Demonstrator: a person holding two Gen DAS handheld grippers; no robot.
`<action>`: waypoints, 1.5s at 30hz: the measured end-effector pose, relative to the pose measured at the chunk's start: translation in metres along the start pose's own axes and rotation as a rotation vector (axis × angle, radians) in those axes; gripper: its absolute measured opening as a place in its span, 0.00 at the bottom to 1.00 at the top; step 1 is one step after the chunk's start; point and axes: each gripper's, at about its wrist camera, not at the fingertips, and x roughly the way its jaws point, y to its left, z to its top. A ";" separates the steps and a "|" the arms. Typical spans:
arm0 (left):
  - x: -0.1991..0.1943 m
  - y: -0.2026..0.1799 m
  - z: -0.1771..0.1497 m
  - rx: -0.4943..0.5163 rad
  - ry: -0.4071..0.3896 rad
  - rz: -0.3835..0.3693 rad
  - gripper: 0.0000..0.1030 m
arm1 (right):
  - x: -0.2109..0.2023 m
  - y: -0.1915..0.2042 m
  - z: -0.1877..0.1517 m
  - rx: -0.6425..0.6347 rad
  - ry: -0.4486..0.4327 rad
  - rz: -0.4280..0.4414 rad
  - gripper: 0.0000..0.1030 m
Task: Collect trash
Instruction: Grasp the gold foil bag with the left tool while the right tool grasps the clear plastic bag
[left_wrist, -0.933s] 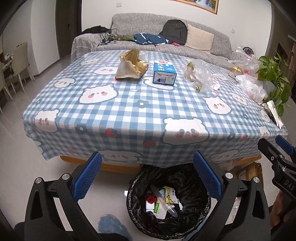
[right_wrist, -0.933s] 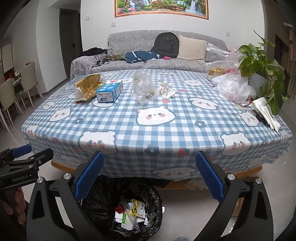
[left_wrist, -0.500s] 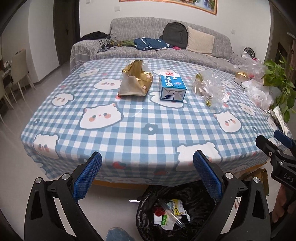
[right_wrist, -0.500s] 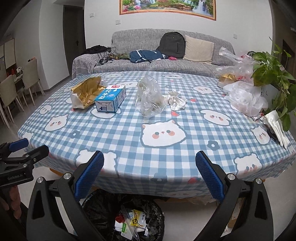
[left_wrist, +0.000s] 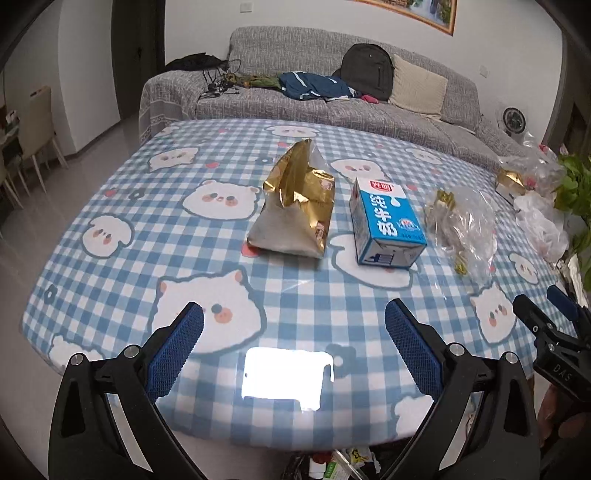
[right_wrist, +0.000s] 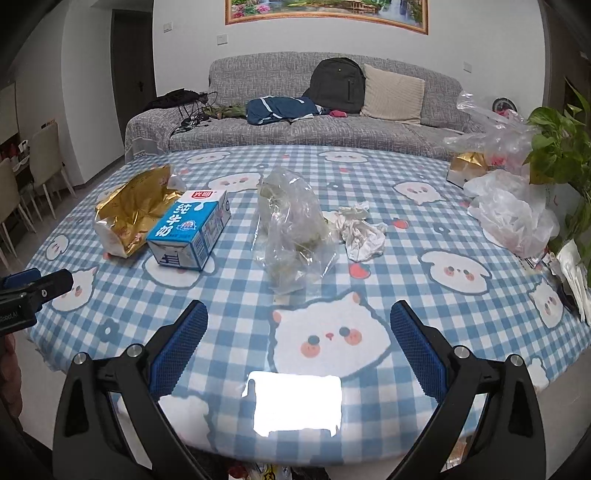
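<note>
Both grippers, left (left_wrist: 293, 332) and right (right_wrist: 299, 332), gape wide and hold nothing. Mid-frame on the table (right_wrist: 406, 295) lie one carton (right_wrist: 190, 232), one gold bag (right_wrist: 133, 210), one clear bag (right_wrist: 293, 236) and one tissue wad (right_wrist: 360, 232).

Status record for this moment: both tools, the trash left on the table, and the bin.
left tool: open, empty
right tool: open, empty
gold bag: lying on tablecloth
milk carton: on its side, right of gold bag
clear plastic bag: centre of the table
crumpled tissue: beside clear plastic bag
bin: below near edge, holds trash
</note>
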 end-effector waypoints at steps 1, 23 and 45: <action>0.005 0.000 0.007 0.000 -0.001 0.003 0.94 | 0.005 0.001 0.006 -0.005 -0.002 -0.001 0.92; 0.118 -0.007 0.089 0.069 0.089 0.099 0.86 | 0.100 0.020 0.066 -0.045 0.052 0.016 0.81; 0.144 -0.003 0.085 0.036 0.140 0.097 0.09 | 0.126 0.018 0.057 -0.040 0.122 0.016 0.24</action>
